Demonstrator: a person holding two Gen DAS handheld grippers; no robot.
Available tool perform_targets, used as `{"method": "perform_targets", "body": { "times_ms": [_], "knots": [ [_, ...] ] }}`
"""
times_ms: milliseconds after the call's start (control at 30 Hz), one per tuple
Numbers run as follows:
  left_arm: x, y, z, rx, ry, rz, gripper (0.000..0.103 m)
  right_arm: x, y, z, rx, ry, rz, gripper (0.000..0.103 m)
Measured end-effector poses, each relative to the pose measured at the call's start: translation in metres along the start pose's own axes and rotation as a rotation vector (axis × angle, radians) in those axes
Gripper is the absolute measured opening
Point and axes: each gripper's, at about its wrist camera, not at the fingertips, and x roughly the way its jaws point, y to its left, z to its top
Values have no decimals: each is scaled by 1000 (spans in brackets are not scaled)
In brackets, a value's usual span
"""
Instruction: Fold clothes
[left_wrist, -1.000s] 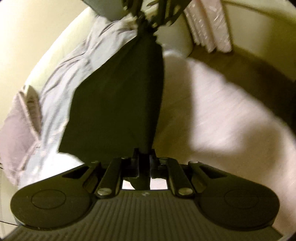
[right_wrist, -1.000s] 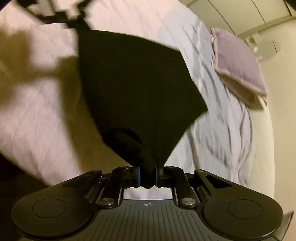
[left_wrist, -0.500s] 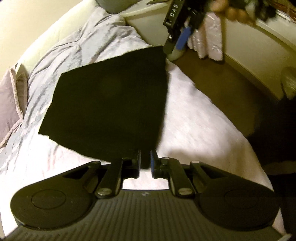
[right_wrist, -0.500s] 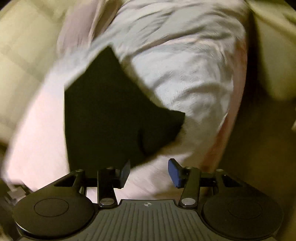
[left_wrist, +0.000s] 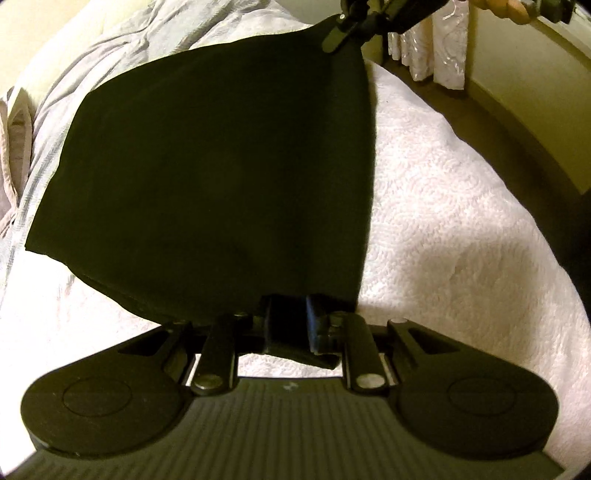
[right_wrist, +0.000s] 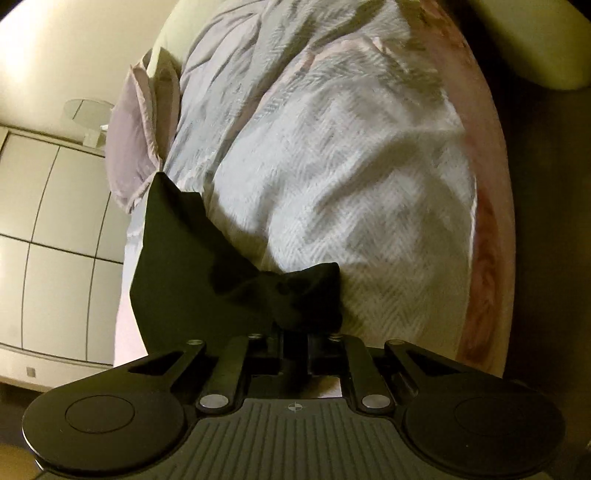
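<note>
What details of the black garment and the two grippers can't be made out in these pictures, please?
- Left wrist view: the black garment hides the bed under it; its type is unreadable.
- Right wrist view: bunched cloth covers the right gripper fingertips.
- Left wrist view: the frame's top edge cuts off the right gripper.

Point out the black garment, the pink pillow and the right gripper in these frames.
black garment (left_wrist: 221, 166): left wrist view, middle of the spread cloth.
pink pillow (right_wrist: 129, 147): right wrist view, its flat face.
right gripper (right_wrist: 293, 345): right wrist view, between the fingertips, shut on the cloth.
</note>
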Motion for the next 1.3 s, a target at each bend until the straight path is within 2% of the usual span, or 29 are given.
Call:
{"method": "perform_targets", "body": {
  "times_ms": [200, 300, 367, 467, 500, 567, 600, 633, 733, 833, 900, 1000, 1067, 1100, 1133, 1167, 1200, 1233, 1300],
  "knots": [
    [-6, 10, -6, -26, 29, -15, 16, -16, -3, 0, 29, -51, -11, 11],
    [-14, 21, -21, -79, 54, -15, 16, -35, 0, 7, 44, -164, -67, 12],
    [-20, 28, -33, -105, 68, 0, 16, -49, 9, 13, 12, -198, -107, 12],
    [-30, 38, -48, -136, 67, 28, 16, -56, 29, 10, -82, -160, -123, 13],
    [-32, 41, -51, -146, 63, 35, 17, -55, 34, 5, -100, -132, -121, 16],
    [-38, 47, -54, -156, 47, 46, 21, -47, 40, -12, -96, -65, -108, 34],
    [-38, 49, -52, -147, 31, 54, 24, -42, 42, -21, -87, -30, -99, 50],
    [-38, 51, -50, -137, 15, 61, 29, -35, 43, -31, -77, 4, -89, 57],
    [-34, 57, -41, -88, -18, 79, 33, -10, 45, -61, -41, 95, -52, 57],
    [-29, 64, -35, -31, -49, 88, 34, 16, 47, -85, -6, 147, -15, 57],
    [-26, 67, -31, -11, -67, 90, 37, 29, 44, -94, 11, 135, 0, 57],
    [-21, 68, -31, 17, -78, 106, 48, 47, 38, -106, 34, 96, 17, 57],
    [-17, 69, -32, 32, -78, 120, 60, 57, 33, -112, 53, 65, 28, 57],
    [-16, 68, -34, 38, -82, 116, 61, 58, 31, -113, 70, 45, 35, 57],
    [-16, 68, -35, 45, -87, 113, 61, 58, 29, -112, 90, 25, 44, 51],
    [-15, 68, -37, 54, -90, 111, 61, 58, 28, -110, 104, 8, 49, 40],
    [-14, 68, -38, 65, -93, 109, 61, 56, 27, -106, 117, 8, 51, 20],
    [-13, 68, -39, 82, -99, 112, 61, 55, 26, -101, 134, 19, 55, 10],
    [-13, 67, -41, 114, -111, 118, 61, 48, 30, -88, 120, 49, 56, 5]
  ]
}}
